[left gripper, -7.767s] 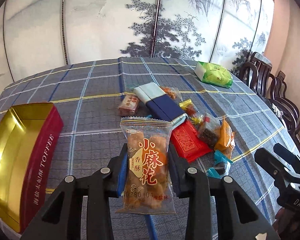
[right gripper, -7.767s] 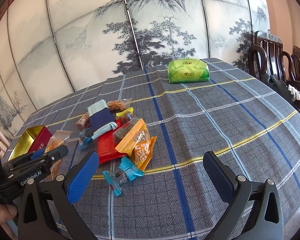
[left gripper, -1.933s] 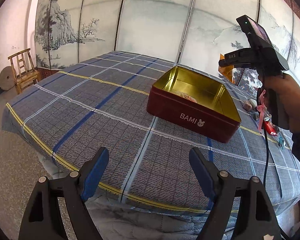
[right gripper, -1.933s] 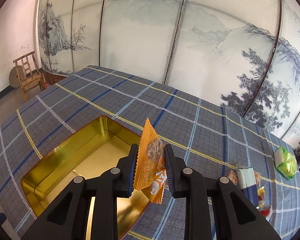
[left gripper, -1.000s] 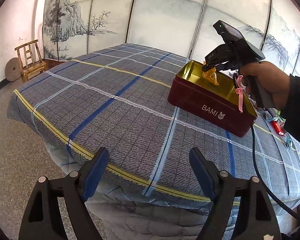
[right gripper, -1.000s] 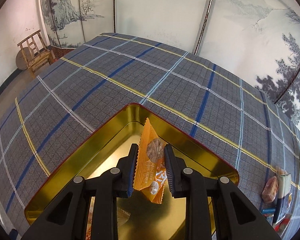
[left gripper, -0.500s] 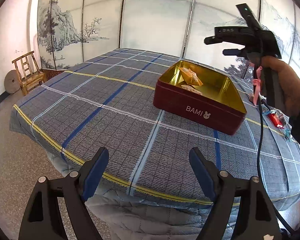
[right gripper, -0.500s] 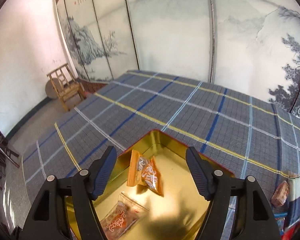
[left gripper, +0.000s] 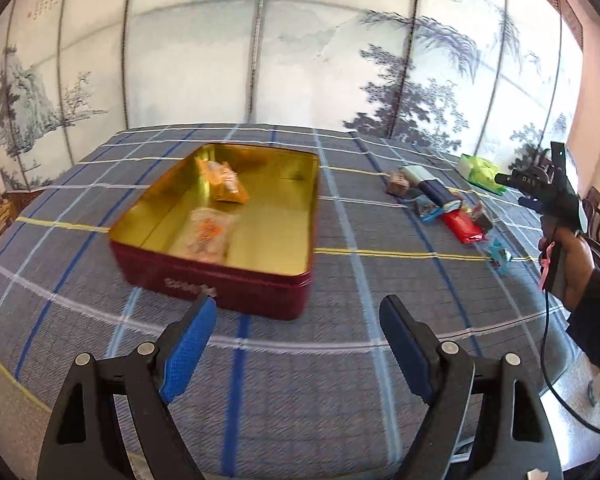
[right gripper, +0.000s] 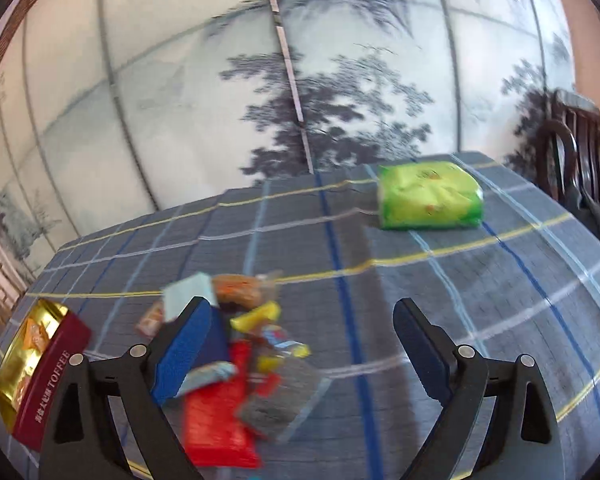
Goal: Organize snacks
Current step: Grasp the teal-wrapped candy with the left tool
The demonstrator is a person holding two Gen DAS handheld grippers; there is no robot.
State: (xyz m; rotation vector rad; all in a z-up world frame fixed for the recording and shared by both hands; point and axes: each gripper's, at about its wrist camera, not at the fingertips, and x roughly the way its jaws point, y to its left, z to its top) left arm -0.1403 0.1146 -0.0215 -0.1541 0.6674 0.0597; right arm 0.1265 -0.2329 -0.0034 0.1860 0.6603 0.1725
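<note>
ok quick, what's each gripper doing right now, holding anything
Left gripper: open, empty, near the red tin.
Right gripper: jaws opening, nothing between them, above the snack pile.

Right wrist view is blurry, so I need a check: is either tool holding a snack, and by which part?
Nothing is held. The right tool, its jaws opening, and the left tool are both empty.
</note>
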